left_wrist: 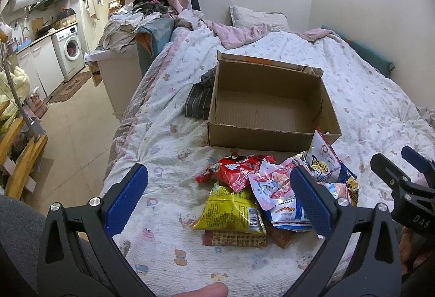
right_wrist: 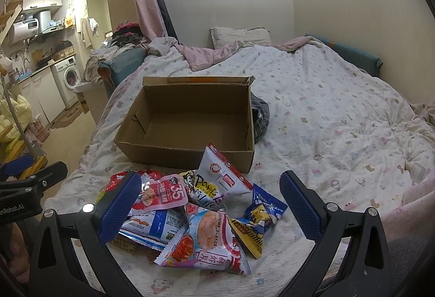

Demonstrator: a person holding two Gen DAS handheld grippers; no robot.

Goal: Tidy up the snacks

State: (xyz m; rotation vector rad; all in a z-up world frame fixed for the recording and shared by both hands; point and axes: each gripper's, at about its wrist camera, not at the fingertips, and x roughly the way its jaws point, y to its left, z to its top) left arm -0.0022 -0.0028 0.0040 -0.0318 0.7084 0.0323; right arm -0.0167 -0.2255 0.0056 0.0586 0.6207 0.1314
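Observation:
An open, empty cardboard box (left_wrist: 255,138) (right_wrist: 174,157) sits on the bed's quilt. In front of it lies a pile of snack packets: a red packet (left_wrist: 239,169), a yellow packet (left_wrist: 231,212), a white and pink packet (left_wrist: 272,188), a white "Power's" packet (right_wrist: 217,177), a shrimp flakes packet (right_wrist: 209,240) and a blue packet (right_wrist: 261,212). My left gripper (left_wrist: 220,199) hangs open over the pile's left side. Over the right side my right gripper (right_wrist: 210,208) stands open too. Neither holds anything.
A folded dark striped cloth (left_wrist: 198,98) lies against the box's far side. A pillow (right_wrist: 239,36) and a pink blanket (left_wrist: 233,33) lie at the head of the bed. The bed edge drops to the tiled floor (left_wrist: 73,139) on the left. A thumb (left_wrist: 206,290) shows at the bottom.

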